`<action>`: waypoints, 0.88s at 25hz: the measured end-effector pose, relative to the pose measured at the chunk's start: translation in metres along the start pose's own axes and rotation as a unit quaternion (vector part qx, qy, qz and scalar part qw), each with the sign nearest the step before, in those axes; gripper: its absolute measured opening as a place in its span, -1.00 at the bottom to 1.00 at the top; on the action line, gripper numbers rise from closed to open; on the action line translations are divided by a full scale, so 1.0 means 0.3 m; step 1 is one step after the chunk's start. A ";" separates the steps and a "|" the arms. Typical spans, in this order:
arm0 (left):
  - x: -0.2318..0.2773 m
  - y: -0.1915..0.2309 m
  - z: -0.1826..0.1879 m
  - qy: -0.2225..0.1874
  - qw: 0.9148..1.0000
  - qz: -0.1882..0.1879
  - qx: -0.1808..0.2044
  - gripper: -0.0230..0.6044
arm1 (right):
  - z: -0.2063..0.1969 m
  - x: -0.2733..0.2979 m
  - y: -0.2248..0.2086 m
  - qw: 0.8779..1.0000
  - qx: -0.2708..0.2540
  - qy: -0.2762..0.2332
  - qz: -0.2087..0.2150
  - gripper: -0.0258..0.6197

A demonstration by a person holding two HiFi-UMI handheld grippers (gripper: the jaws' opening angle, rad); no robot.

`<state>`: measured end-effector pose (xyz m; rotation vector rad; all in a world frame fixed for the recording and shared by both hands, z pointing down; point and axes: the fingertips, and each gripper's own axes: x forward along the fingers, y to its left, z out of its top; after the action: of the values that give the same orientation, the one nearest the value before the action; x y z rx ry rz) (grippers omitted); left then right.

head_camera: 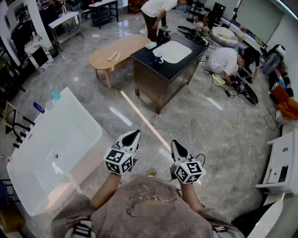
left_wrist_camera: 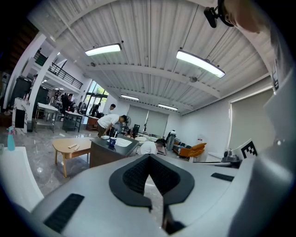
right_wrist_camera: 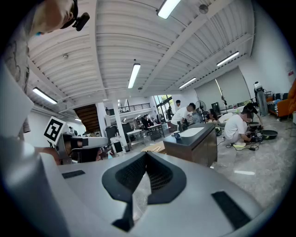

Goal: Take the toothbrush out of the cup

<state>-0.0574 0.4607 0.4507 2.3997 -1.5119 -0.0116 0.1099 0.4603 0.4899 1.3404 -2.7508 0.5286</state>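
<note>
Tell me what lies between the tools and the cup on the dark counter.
Head view: only bare floor, up to the counter under the cup.

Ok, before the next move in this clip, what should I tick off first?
1. Left gripper empty: ok, jaws together with nothing between them.
2. Right gripper empty: ok, jaws together, nothing held.
3. Jaws ready to grasp: not ok, both are shut.
4. Cup located: ok, it stands on the dark counter.
5. Toothbrush in the cup: cannot tell, the cup is too small in every view.
6. Cup within reach: not ok, probably; the counter lies far across the floor from both grippers, and a person bends over its far side.
</note>
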 end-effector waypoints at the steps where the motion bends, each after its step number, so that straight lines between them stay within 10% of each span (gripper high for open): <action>1: 0.002 0.000 0.001 0.000 1.000 0.001 0.000 -0.87 | 0.001 0.001 -0.001 1.000 0.000 0.000 0.001 -0.91; 22: 0.136 -0.048 0.003 -0.012 0.999 0.033 -0.009 -0.87 | 0.017 0.015 -0.175 1.000 0.004 0.019 0.011 -0.91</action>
<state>-0.0268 0.4303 0.4523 2.3435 -1.5935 -0.0406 0.1482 0.4253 0.5009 1.2905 -2.7392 0.5610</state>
